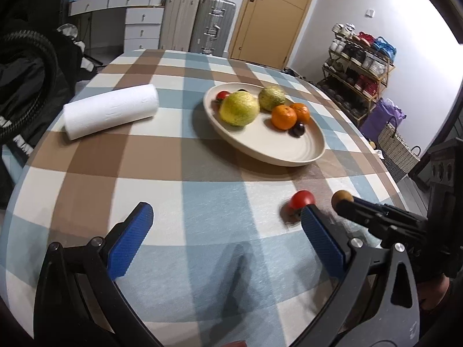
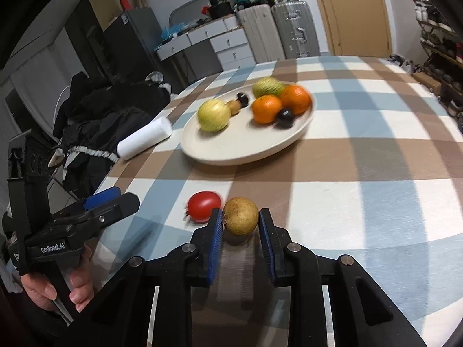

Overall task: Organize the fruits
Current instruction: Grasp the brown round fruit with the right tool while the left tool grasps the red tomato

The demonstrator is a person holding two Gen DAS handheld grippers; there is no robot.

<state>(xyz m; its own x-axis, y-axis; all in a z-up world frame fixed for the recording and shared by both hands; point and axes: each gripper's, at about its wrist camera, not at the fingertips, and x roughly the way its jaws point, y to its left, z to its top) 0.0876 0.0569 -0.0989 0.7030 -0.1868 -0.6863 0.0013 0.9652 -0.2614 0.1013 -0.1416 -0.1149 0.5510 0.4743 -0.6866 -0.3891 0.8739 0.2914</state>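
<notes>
Right gripper (image 2: 240, 225): its blue-padded fingers (image 2: 215, 245) sit on either side of a small brown fruit (image 2: 241, 215); the left pad touches it, while contact on the right pad cannot be told, so a firm grasp is uncertain.
Left gripper (image 1: 227, 222): fingers (image 1: 130, 243) spread wide apart, holding nothing, low over the counter (image 1: 202, 202).
Brown fruit: at the near part of the checked counter, well apart from the plate (image 2: 231, 150).
Red tomato (image 2: 204, 206): on the counter just beside the brown fruit, at its left.
Plate: holds two yellow-green fruits, two oranges (image 2: 266, 108), dark small fruits and a second red tomato.
Paper towel roll (image 1: 111, 111): lying on its side, left of the plate.
</notes>
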